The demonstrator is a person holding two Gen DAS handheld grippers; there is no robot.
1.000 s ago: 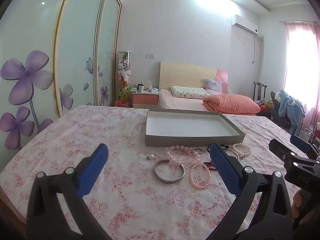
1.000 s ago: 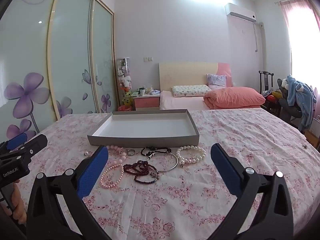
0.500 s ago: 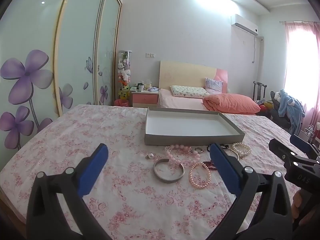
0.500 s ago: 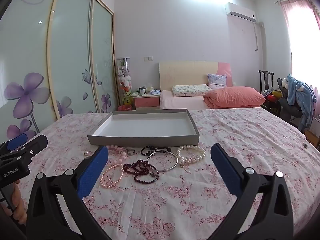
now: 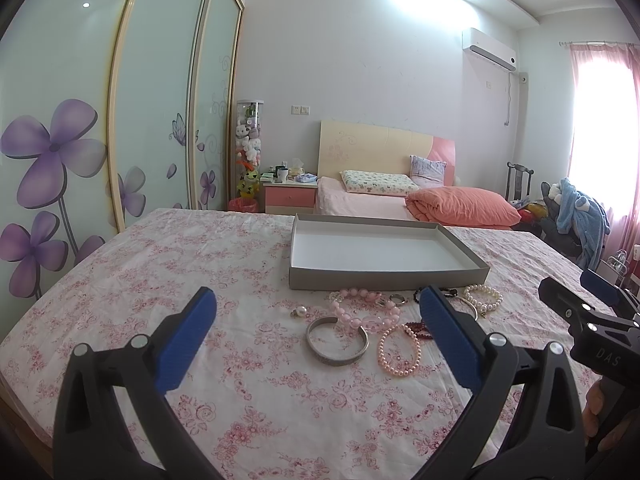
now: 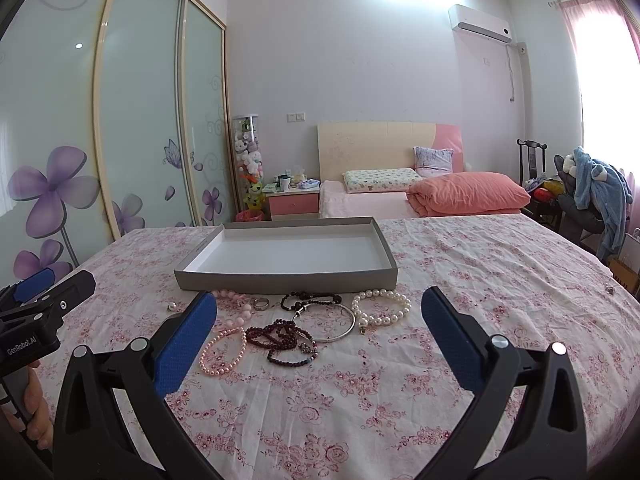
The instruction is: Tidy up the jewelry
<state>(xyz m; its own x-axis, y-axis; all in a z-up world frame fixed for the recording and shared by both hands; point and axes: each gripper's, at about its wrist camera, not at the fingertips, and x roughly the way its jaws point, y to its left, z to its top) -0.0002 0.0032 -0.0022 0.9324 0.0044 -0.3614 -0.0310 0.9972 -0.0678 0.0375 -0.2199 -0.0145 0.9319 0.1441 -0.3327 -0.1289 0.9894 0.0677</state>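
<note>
Landmark: grey tray (image 6: 288, 282), shallow, white inside, holding nothing, on a surface covered by a pink floral cloth (image 6: 460, 280).

Jewelry, all on the cloth just in front of the tray's near wall:
- Pink bead bracelet (image 5: 362, 312), large beads, closest to the tray's front left part.
- Silver ring (image 6: 261, 303), just beside the pink beads, near the tray's front wall.
- Small pearl earring (image 5: 300, 312), lying alone, off the tray's front left corner.
- Wide silver cuff bangle (image 5: 337, 341), open-ended, further from the tray than the pink beads.
- Small pink pearl bracelet (image 6: 224, 351), beside the cuff, furthest from the tray.
- Dark red bead strand (image 6: 284, 340), coiled in loops, in front of the tray's middle.
- Dark bead bracelet (image 6: 310, 301), close to the tray's front wall, touching the thin silver bangle (image 6: 332, 322).
- White pearl bracelet (image 6: 382, 307), off the tray's front right corner.

Tools:
- Left hand-held gripper (image 5: 316, 334), blue-padded jaws spread wide, holding nothing, above the cloth short of the jewelry.
- Right hand-held gripper (image 6: 318, 334), jaws likewise spread wide and holding nothing, facing the tray's front wall.

Background beyond the tray: bed (image 6: 400, 200) with orange quilt, pink nightstand (image 6: 294, 202).
</note>
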